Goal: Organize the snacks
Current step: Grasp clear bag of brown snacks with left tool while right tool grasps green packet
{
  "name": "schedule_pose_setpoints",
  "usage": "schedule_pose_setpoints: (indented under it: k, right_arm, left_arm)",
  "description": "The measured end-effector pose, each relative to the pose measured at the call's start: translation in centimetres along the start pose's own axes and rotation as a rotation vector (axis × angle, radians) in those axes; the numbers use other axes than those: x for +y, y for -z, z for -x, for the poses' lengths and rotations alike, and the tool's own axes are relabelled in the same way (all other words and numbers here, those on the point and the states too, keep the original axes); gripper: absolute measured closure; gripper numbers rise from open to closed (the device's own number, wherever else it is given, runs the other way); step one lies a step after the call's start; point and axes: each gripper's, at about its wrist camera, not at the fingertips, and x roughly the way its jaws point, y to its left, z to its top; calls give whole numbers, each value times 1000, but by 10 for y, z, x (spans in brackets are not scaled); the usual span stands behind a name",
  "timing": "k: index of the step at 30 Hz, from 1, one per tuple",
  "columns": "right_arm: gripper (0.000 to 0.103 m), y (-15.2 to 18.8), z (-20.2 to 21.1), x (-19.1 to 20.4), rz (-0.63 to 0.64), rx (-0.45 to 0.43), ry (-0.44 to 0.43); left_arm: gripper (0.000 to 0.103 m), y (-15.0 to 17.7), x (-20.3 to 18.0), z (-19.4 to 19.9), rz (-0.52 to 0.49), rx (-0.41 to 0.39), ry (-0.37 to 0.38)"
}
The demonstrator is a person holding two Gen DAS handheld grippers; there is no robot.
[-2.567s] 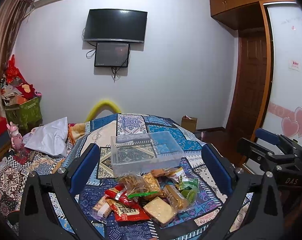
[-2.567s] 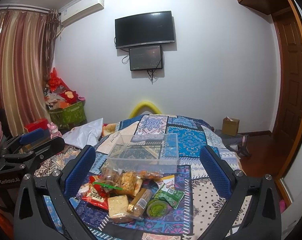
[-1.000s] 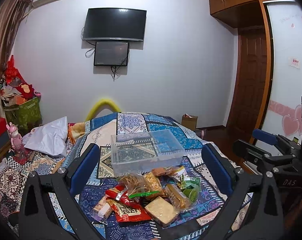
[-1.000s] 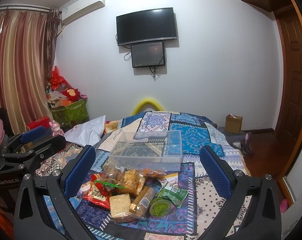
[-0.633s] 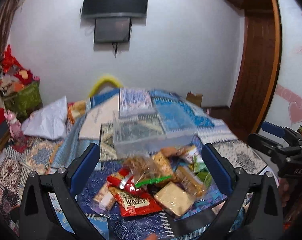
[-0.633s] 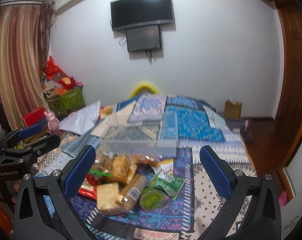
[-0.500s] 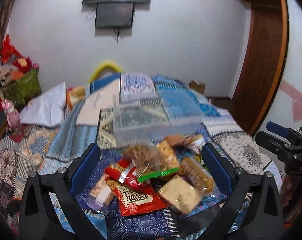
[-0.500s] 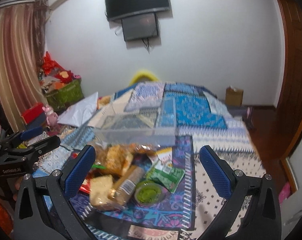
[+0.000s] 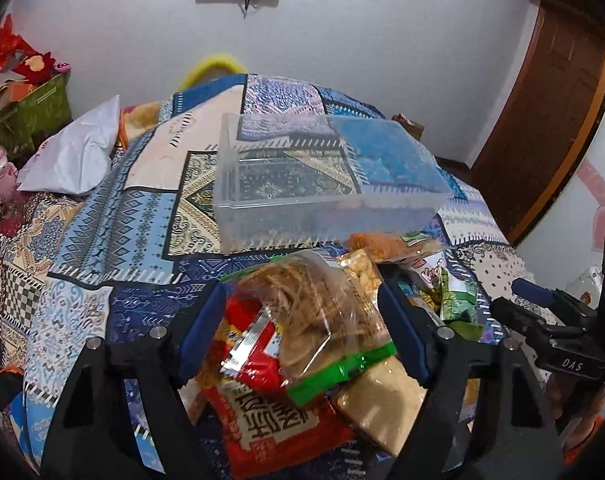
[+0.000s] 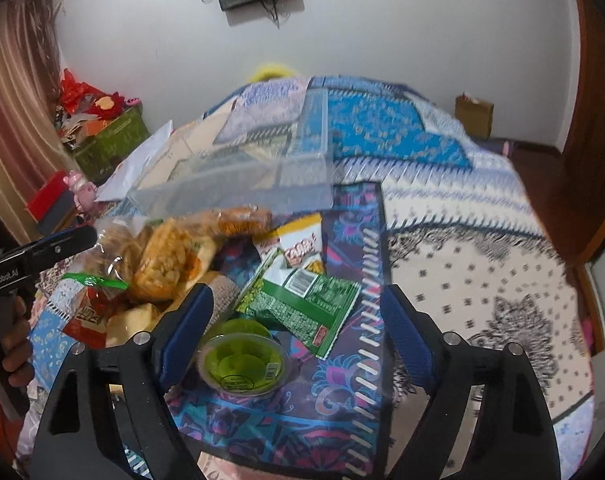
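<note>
A pile of snacks lies on a patterned bedspread in front of an empty clear plastic box [image 9: 322, 184]. My left gripper [image 9: 302, 332] is open, its jaws on either side of a clear bag of noodle-like crisps with a green strip [image 9: 314, 312], above a red packet [image 9: 270, 408] and a pale cracker pack [image 9: 378, 404]. My right gripper [image 10: 294, 328] is open over a green jelly cup [image 10: 242, 364] and a green packet [image 10: 302, 296]. The clear box also shows in the right wrist view [image 10: 238, 184].
A white pillow [image 9: 74, 160] lies at the left of the bed. A green bin of clutter [image 9: 30, 108] stands by the left wall. A wooden door [image 9: 542, 120] is at the right. The right gripper's body [image 9: 558, 336] shows at the left view's right edge.
Both grippers have dropped down and forward onto the snack pile. Their jaws have narrowed, the left around the crisp bag, the right around the jelly cup and green packet.
</note>
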Motion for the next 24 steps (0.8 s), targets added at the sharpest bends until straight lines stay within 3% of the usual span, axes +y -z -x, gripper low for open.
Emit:
schedule_pose_setpoints:
  k: [8, 15, 24]
  right_arm:
    - [20, -7, -32, 4, 63, 86, 12]
    - [19, -10, -53, -2, 47, 154, 27]
    - [18, -7, -55, -11, -10, 176, 4]
  left_arm:
    - [25, -2, -2, -27, -9, 47, -17]
    - [27, -1, -3, -33, -20, 31, -48]
    - [42, 8, 7, -26, -46, 6, -57]
